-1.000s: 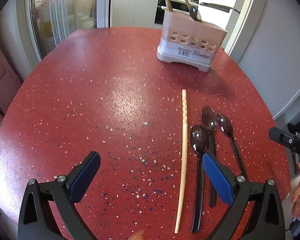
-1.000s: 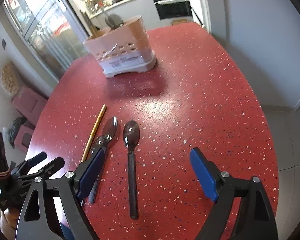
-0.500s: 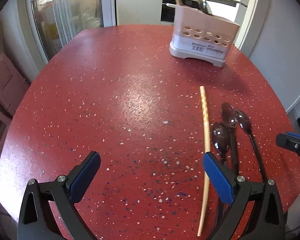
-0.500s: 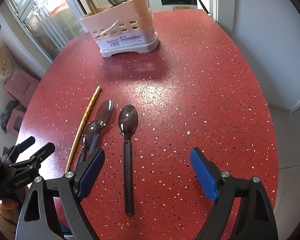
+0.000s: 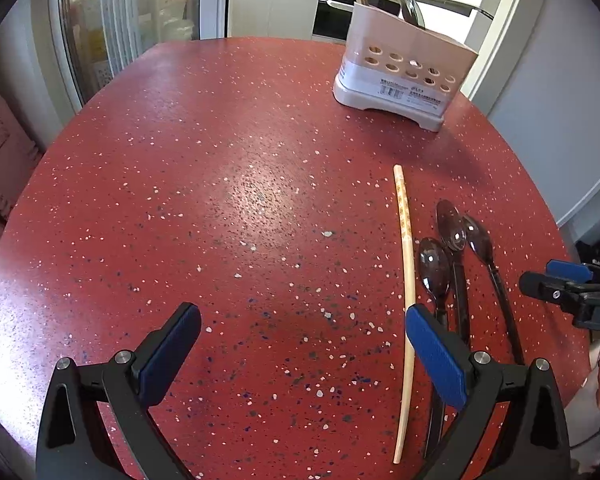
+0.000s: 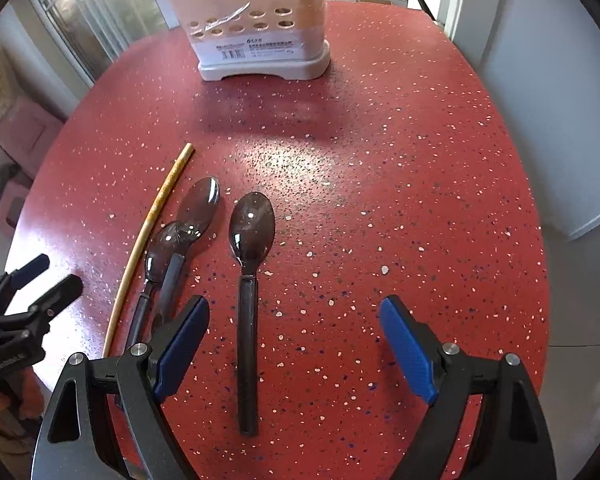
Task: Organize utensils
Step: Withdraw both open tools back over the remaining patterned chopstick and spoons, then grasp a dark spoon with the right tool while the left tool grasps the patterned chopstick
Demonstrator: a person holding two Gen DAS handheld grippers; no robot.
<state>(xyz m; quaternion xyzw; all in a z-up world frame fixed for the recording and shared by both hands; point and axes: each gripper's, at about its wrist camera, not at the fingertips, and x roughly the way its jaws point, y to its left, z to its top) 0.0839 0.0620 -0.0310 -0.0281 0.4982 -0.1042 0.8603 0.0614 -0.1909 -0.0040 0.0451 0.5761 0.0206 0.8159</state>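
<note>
The right claw [image 6: 294,346] has come lower and nearer over the last second, its open, empty jaws now straddling the handle of the lone spoon [image 6: 249,280], so a grasp there looks imminent. The left claw [image 5: 302,354] is also open and empty; it has drifted left, leaving the chopstick [image 5: 406,288] by its right pad. Two more spoons [image 6: 180,236] lie overlapping between chopstick and lone spoon. The caddy [image 6: 256,28] stands at the bench's [image 6: 400,168] far side.

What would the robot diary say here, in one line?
left gripper: open, empty | right gripper: open over dark plastic spoon | pale wooden chopstick: on red table
</note>
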